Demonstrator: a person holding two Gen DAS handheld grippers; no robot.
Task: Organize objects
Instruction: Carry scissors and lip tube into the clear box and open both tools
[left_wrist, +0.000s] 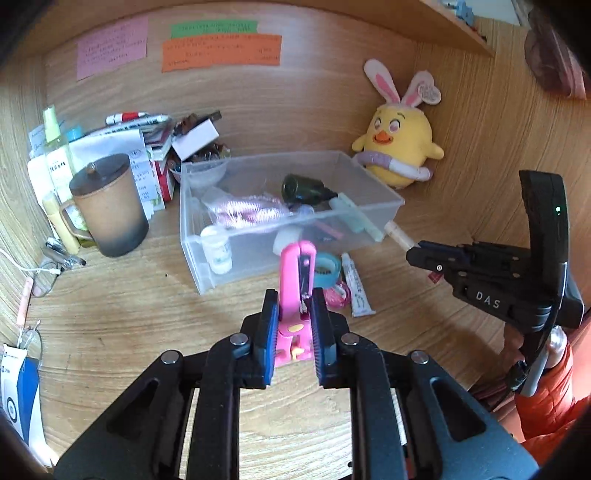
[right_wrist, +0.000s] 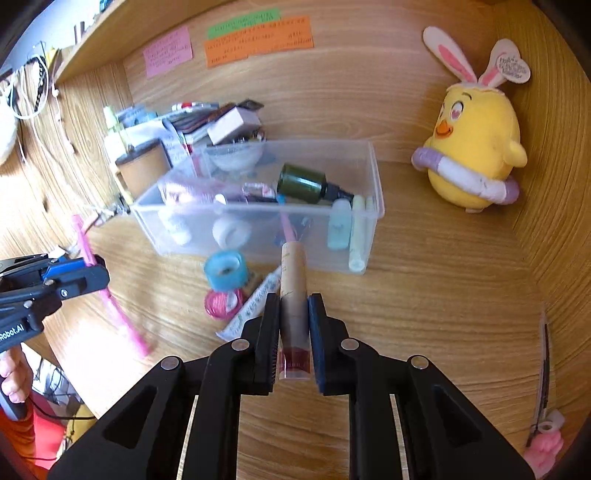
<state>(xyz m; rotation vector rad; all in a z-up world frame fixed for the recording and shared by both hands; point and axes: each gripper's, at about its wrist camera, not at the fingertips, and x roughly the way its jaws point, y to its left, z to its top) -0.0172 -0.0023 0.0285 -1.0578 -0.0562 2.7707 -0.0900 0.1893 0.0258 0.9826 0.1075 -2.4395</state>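
Note:
My left gripper (left_wrist: 294, 299) is shut on a pink stapler (left_wrist: 296, 284) and holds it above the desk in front of the clear plastic bin (left_wrist: 192, 236). My right gripper (right_wrist: 293, 299) is shut on a beige lip-gloss tube (right_wrist: 293, 288), its tip near the bin's front wall (right_wrist: 258, 243). In the left wrist view the right gripper (left_wrist: 413, 254) holds the tube (left_wrist: 399, 236) by the bin's right corner. The bin holds a dark green bottle (right_wrist: 303, 182), a pink packet (left_wrist: 243, 212) and several small items.
A blue tape roll (right_wrist: 226, 267), a pink round case (right_wrist: 221, 302) and a white tube (left_wrist: 356, 286) lie before the bin. A brown lidded mug (left_wrist: 107, 206) and a stack of clutter (left_wrist: 147, 136) stand left. A yellow chick plush (right_wrist: 476, 147) sits right.

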